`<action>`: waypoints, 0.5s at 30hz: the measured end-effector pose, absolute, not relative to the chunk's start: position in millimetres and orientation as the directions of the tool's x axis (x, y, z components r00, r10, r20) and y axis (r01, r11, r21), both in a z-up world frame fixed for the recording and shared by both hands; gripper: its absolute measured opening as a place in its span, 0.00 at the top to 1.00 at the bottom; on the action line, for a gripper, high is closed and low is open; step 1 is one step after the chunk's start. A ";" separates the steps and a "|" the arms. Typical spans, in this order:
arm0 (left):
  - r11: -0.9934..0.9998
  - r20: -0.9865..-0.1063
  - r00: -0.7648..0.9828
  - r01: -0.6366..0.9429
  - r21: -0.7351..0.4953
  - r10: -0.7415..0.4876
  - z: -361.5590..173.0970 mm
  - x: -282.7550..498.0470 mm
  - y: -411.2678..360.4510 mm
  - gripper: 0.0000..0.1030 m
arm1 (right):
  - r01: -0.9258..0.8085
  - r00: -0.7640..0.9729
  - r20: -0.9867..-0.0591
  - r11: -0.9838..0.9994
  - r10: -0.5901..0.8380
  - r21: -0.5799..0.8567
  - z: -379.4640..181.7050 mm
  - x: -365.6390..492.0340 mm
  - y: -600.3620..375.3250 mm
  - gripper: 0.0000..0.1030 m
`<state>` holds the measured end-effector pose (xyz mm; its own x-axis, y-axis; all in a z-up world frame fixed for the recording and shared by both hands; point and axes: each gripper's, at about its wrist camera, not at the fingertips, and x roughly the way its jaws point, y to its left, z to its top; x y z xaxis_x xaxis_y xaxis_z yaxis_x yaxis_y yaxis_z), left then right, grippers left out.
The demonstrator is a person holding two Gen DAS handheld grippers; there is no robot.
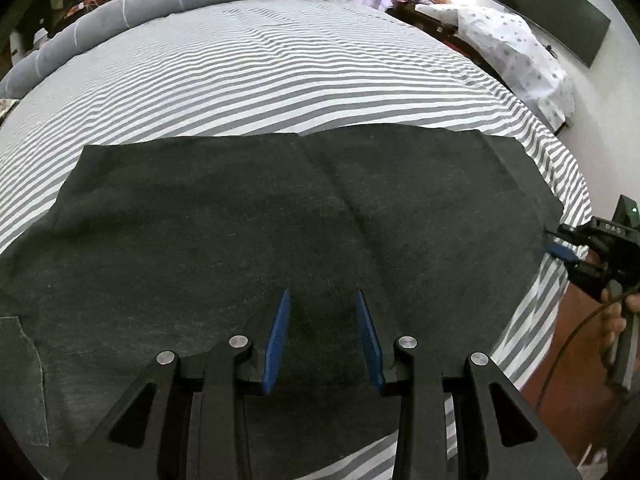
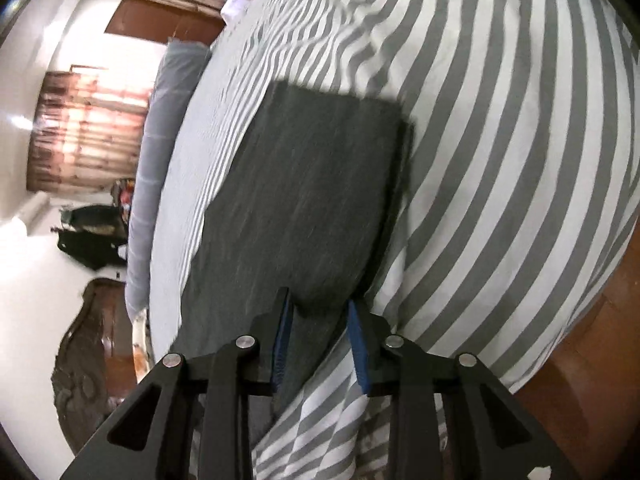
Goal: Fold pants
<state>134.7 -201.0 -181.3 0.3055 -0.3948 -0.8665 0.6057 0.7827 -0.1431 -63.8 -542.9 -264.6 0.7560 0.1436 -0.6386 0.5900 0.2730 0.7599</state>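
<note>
Dark grey pants (image 1: 248, 224) lie flat on the striped bed, spread wide from left to right. My left gripper (image 1: 322, 296) is open just above the pants' near middle, with nothing between its blue pads. My right gripper (image 1: 560, 246) shows at the pants' right edge in the left wrist view. In the right wrist view the right gripper (image 2: 318, 302) is open, its fingers either side of the near edge of the pants (image 2: 304, 200).
The grey-and-white striped bedsheet (image 1: 280, 68) covers the bed. A long grey bolster (image 1: 168, 0) lies along the far side. A spotted pillow (image 1: 520, 52) and a dark screen (image 1: 552, 12) are at the right. Wooden floor (image 2: 600, 360) lies beyond the bed edge.
</note>
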 end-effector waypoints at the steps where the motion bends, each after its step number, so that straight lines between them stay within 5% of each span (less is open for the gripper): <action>1: 0.785 -0.867 0.306 0.603 -0.144 -0.394 -181.5 135.4 -200.3 0.65 | 0.593 0.757 -0.639 0.269 0.136 0.759 -263.9 -67.5 -546.0 0.77; 13: 0.790 -0.864 0.309 0.595 -0.149 -0.396 -184.5 139.5 -202.7 0.64 | 0.605 0.767 -0.638 0.259 0.063 0.753 -261.8 -78.0 -589.5 0.76; 15: 0.788 -0.865 0.312 0.599 -0.142 -0.393 -184.4 138.8 -203.5 0.64 | 0.589 0.783 -0.619 0.250 0.059 0.768 -258.6 -77.5 -596.3 0.83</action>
<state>138.8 -203.5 -184.4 0.3120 -0.3935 -0.8648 0.5989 0.7881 -0.1425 -77.5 -596.3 -258.6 0.7829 0.0587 -0.6193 0.5892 0.2495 0.7685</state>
